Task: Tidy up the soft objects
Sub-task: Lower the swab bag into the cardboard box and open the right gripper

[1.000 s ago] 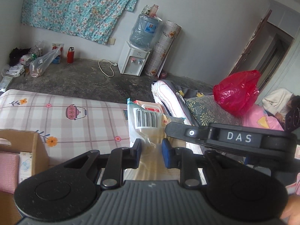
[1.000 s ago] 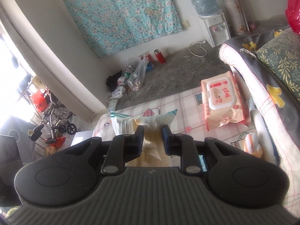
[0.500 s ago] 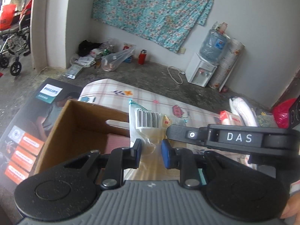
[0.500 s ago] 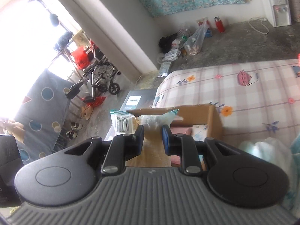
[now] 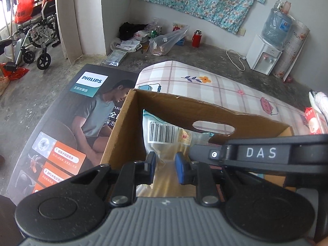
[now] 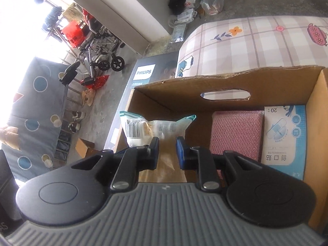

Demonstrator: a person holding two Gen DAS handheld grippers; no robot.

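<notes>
Two packs (image 6: 237,131) (pink, blue) inside cardboard box (image 6: 225,80)

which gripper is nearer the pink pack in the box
Right. The right gripper sits just beside the pink pack; from the left gripper the pack is hidden.

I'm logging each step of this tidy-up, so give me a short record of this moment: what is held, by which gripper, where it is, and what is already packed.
held item: soft plastic packet with a barcode
left gripper: shut on the packet
right gripper: shut on the same packet
packet position: over the open cardboard box, near its left end
already in box: pink pack; blue-and-white plaster box
box rests on: checked cloth
beside box: Philips carton, lying flat
status: packet not yet released
</notes>
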